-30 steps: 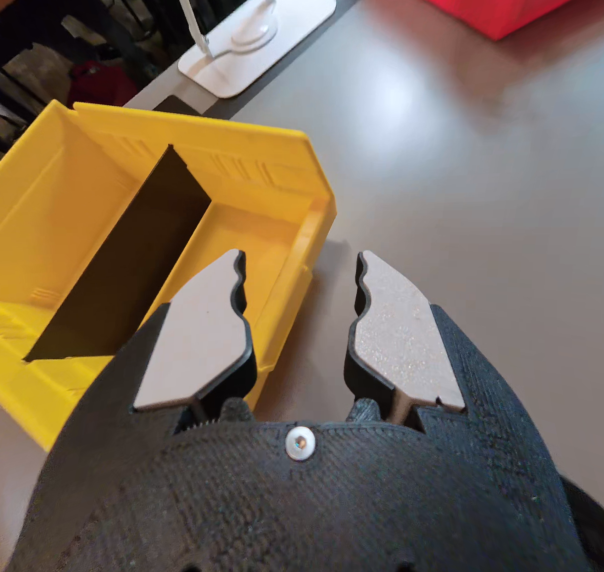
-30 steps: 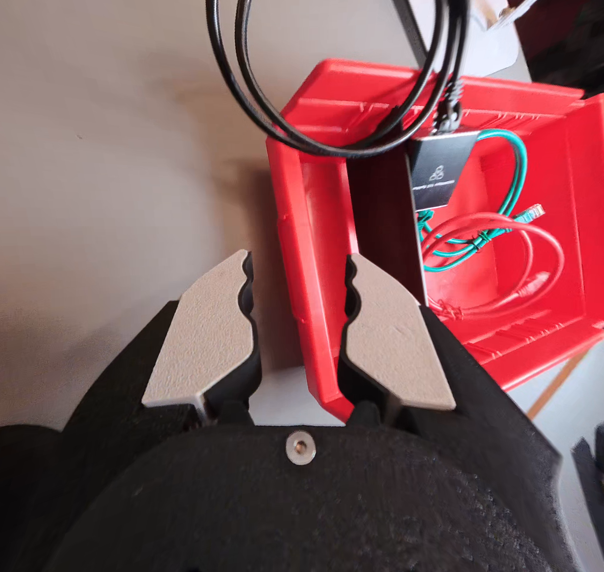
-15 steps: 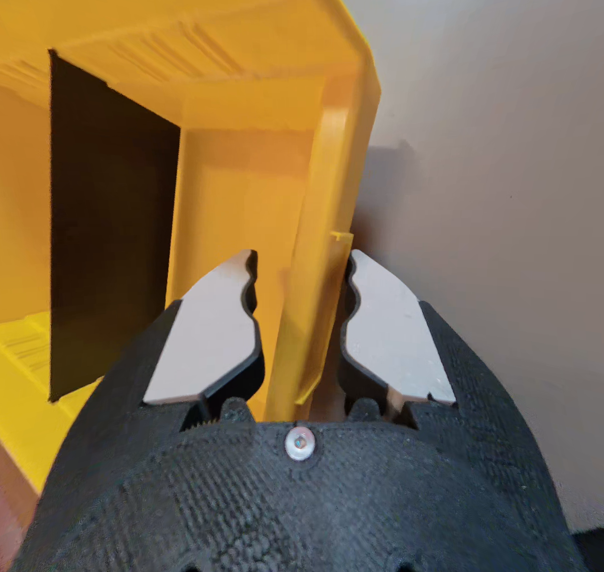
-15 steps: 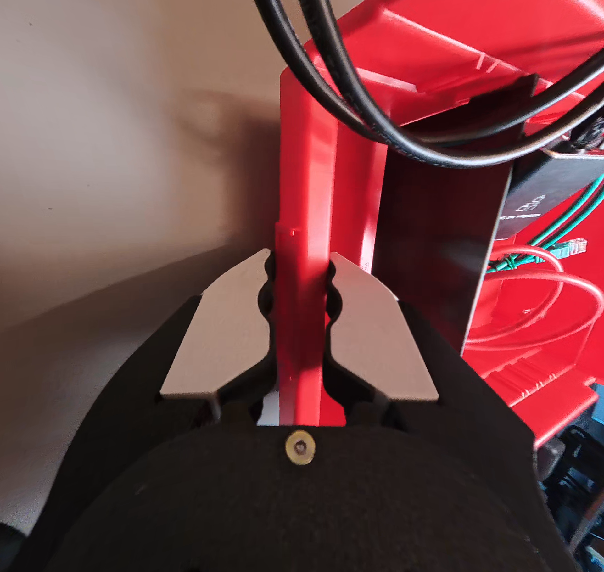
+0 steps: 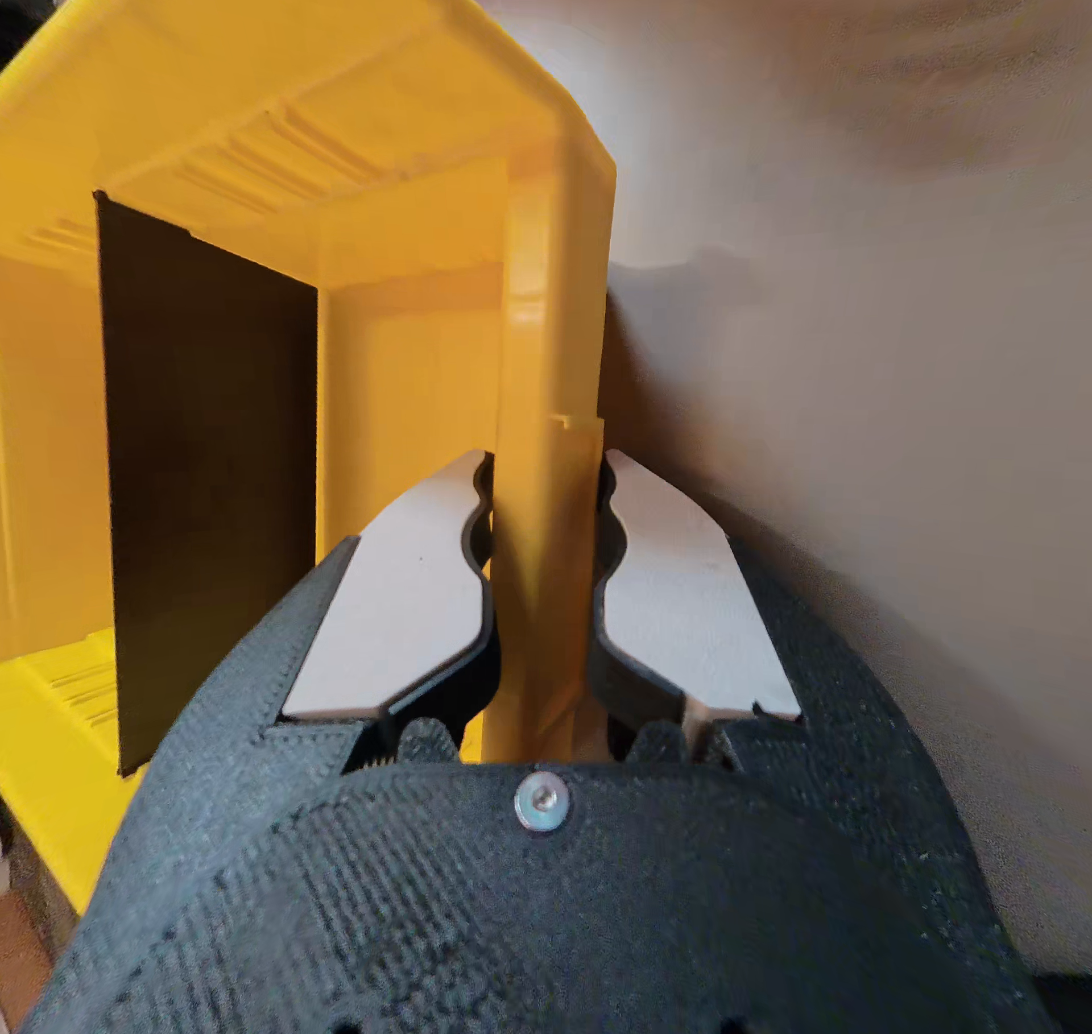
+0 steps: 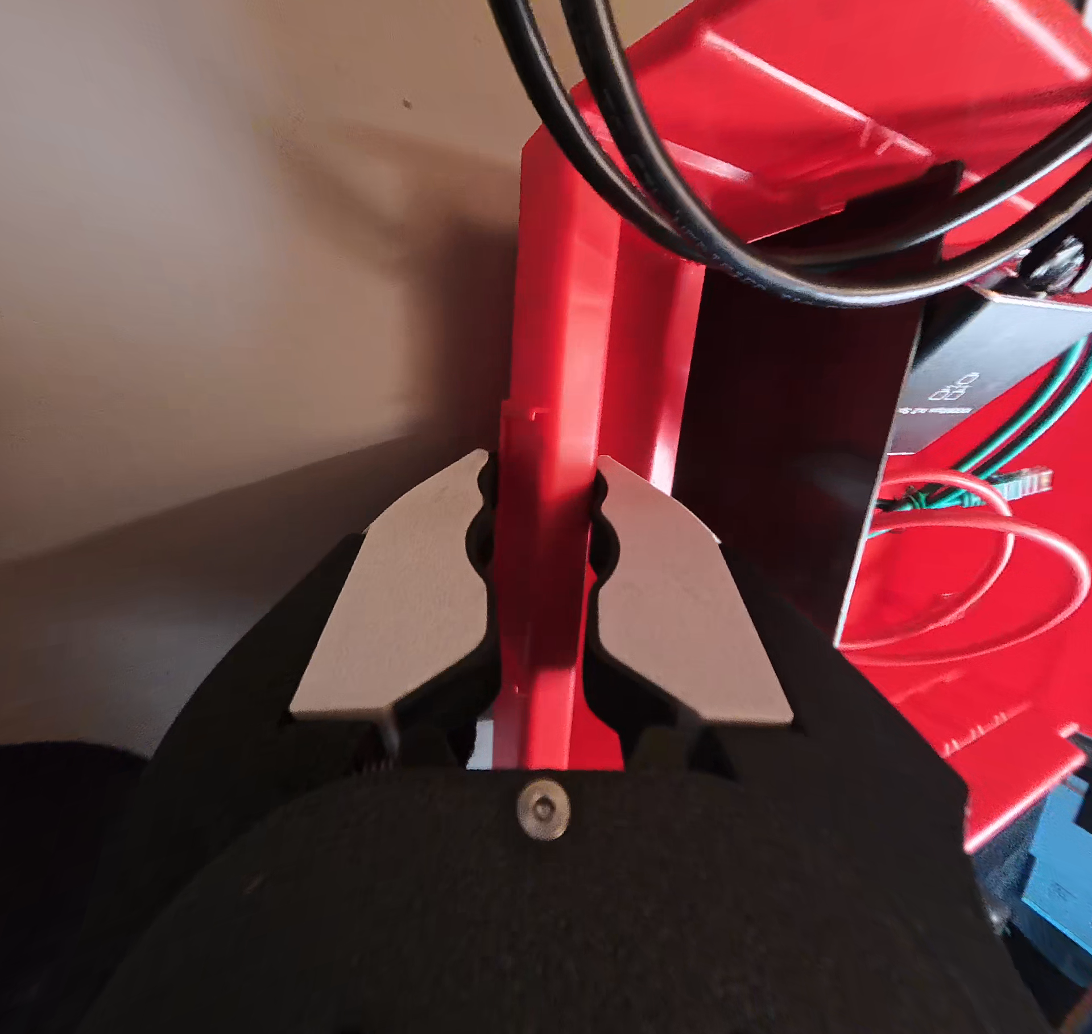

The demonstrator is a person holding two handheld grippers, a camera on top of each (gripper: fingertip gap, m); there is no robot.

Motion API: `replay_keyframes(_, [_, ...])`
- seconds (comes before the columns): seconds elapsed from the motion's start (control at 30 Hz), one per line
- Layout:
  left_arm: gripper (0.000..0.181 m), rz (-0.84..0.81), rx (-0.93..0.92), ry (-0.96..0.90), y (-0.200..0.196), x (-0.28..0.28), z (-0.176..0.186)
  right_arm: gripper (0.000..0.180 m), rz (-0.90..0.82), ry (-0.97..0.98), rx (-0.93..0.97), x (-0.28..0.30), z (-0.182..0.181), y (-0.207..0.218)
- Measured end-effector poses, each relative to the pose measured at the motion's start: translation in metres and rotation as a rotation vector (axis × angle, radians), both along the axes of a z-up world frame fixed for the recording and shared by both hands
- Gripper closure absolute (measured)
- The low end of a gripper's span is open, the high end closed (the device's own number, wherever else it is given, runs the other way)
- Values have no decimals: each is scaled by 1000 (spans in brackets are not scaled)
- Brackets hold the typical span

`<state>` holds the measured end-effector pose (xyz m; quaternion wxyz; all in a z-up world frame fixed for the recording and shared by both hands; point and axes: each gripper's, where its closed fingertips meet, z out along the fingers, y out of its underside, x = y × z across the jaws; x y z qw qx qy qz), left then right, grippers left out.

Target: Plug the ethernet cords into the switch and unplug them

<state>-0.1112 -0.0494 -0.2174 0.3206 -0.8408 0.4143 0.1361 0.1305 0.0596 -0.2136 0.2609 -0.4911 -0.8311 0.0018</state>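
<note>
On the right, inside red bin [image 6: 827, 119] clenched at its side wall by right gripper [image 6: 540, 474], lying thin, limp red cord [image 6: 975, 580] and green cord [image 6: 1028, 415], best pinched at stiff plugs; left gripper [image 5: 543, 468] clamping yellow bin [image 5: 295, 90] wall.

Each wrist view looks closely along a bin wall [image 5: 549, 355].
</note>
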Motion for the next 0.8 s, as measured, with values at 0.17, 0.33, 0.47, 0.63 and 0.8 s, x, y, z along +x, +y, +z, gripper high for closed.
replay_keyframes(0.17, [147, -156, 32, 35, 24, 44, 2, 150, -18, 70, -23, -1, 6, -27])
replay_keyframes(0.33, [140, -146, 108, -10, 46, 51, 14, 145, -120, 436, -235, 5, 67, -55])
replay_keyframes(0.47, [140, -68, 218, -318, 31, 68, 52, 145, -398, 807, -256, 60, 115, -23])
replay_keyframes(0.63, [134, 50, 141, -765, -1, 117, 66, 127, -777, 1025, -267, 126, 95, 22])
replay_keyframes(0.8, [126, 135, 76, -782, 2, 157, 41, 118, -817, 921, -449, 97, 53, 27])
